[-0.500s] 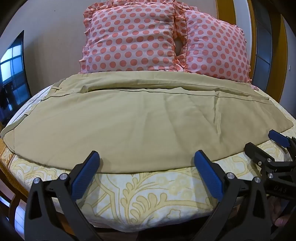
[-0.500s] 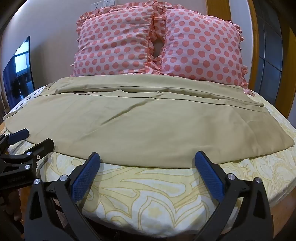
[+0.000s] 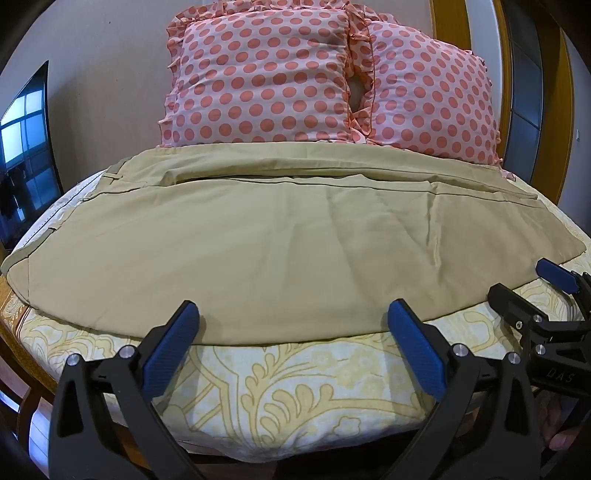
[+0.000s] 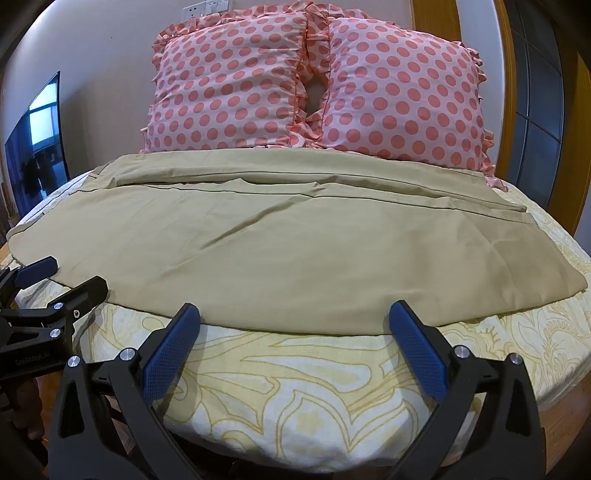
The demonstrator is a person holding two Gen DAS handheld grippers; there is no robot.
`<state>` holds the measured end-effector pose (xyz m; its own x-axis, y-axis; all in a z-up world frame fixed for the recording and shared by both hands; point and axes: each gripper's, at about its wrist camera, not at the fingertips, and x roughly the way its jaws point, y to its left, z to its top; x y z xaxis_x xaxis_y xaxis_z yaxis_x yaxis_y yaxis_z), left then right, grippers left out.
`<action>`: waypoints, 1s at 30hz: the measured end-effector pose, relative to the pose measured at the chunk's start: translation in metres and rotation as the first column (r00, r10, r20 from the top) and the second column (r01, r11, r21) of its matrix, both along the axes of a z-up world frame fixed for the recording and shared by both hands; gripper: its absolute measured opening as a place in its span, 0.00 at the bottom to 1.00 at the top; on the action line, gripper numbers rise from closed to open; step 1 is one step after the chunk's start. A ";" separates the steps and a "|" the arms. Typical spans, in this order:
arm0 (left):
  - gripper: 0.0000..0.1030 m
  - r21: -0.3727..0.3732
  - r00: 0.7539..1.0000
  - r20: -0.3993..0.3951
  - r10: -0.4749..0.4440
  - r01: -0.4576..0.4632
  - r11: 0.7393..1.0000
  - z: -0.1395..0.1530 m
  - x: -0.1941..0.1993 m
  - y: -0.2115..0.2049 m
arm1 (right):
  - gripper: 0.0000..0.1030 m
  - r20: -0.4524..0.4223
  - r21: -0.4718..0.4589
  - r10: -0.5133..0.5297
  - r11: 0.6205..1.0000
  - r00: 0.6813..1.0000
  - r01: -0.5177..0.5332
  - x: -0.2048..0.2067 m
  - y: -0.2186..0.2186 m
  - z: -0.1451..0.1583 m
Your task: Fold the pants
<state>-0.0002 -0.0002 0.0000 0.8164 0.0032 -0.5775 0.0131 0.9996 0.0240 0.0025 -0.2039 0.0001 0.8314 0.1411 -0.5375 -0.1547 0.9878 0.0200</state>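
Note:
Tan pants (image 3: pixel 288 251) lie flat across the bed, waistband at the left, leg ends at the right; they also show in the right wrist view (image 4: pixel 295 258). My left gripper (image 3: pixel 291 325) is open and empty, its blue pads just short of the pants' near edge. My right gripper (image 4: pixel 293 321) is open and empty, also at the near edge, further right. The right gripper shows at the right of the left wrist view (image 3: pixel 532 284). The left gripper shows at the left of the right wrist view (image 4: pixel 62 277).
The bed has a cream sheet with a yellow floral print (image 3: pixel 295 387). Two pink polka-dot pillows (image 3: pixel 266 77) (image 4: pixel 399 92) lean against the wall behind the pants. A dark TV screen (image 3: pixel 26 147) stands at the left, a wooden door frame (image 4: pixel 436 18) at the right.
Both grippers have moved slightly forward toward the pants' near edge. The pants have not moved.

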 end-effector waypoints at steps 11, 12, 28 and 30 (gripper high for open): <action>0.98 0.000 1.000 -0.002 0.000 0.000 1.000 0.001 0.003 0.000 | 0.99 0.000 0.000 0.000 1.000 1.000 0.000 0.000 0.000 0.000; 0.98 0.000 1.000 -0.002 0.000 0.000 1.000 0.001 0.003 0.000 | 0.99 0.000 0.000 0.000 1.000 1.000 0.000 0.000 0.000 0.000; 0.98 0.001 1.000 0.003 0.000 0.000 1.000 0.000 0.000 0.000 | 0.99 0.001 0.000 0.000 1.000 1.000 0.000 -0.001 0.000 0.000; 0.98 0.000 1.000 0.002 0.000 0.000 1.000 0.000 0.001 0.000 | 0.99 0.002 0.000 0.000 1.000 1.000 0.000 -0.001 0.000 0.000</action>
